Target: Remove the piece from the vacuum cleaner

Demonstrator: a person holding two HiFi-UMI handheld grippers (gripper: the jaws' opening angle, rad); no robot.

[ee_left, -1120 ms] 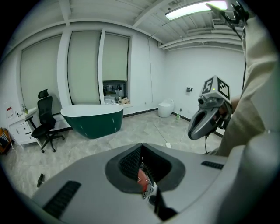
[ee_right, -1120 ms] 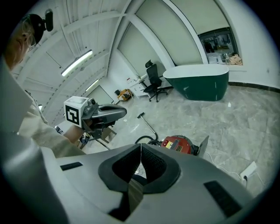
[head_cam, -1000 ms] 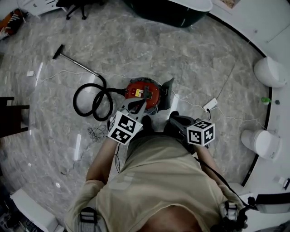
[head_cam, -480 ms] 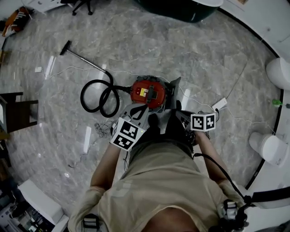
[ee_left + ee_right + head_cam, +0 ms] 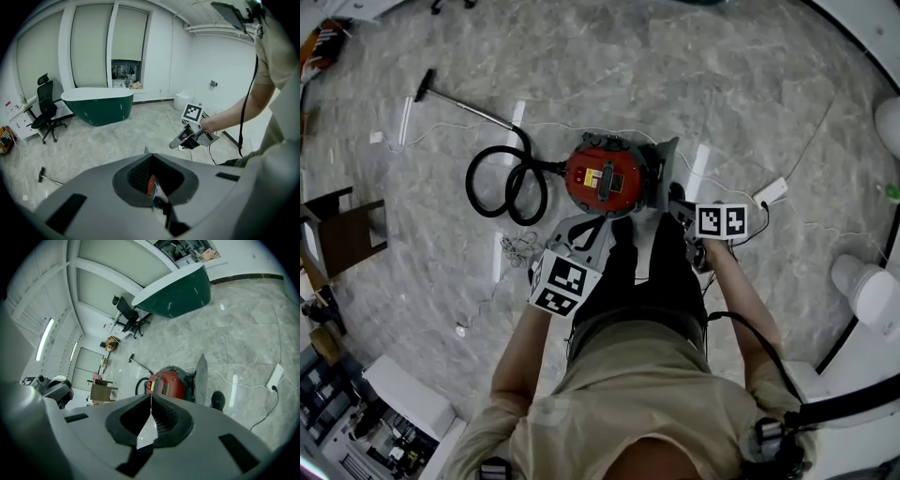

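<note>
1. Grippers come first, both held low in front of the crouching person. The left gripper (image 5: 586,230) has its jaws closed tip to tip with nothing between them, and it points down at the floor (image 5: 750,94) just short of the vacuum cleaner (image 5: 602,176).
2. The right gripper (image 5: 680,204) is closed just as tightly and is also empty. It aims at the red canister and sits close to the grey panel (image 5: 662,173) without touching it.
3. One black shoe (image 5: 623,228) is planted between the two grippers, just behind the canister.
4. The vacuum cleaner is a round red canister standing on the marbled floor.
5. The grey panel stands upright against the canister's side, on the right gripper's side. I cannot tell whether it is still clipped on.
6. A black hose (image 5: 504,183) lies coiled on the opposite side. A metal wand (image 5: 473,108) runs from it to a floor nozzle (image 5: 422,84).
7. A white power strip (image 5: 772,191) lies well off to the person's right.
8. Across the room stand a green bathtub (image 5: 97,105) and a black office chair (image 5: 47,110).
</note>
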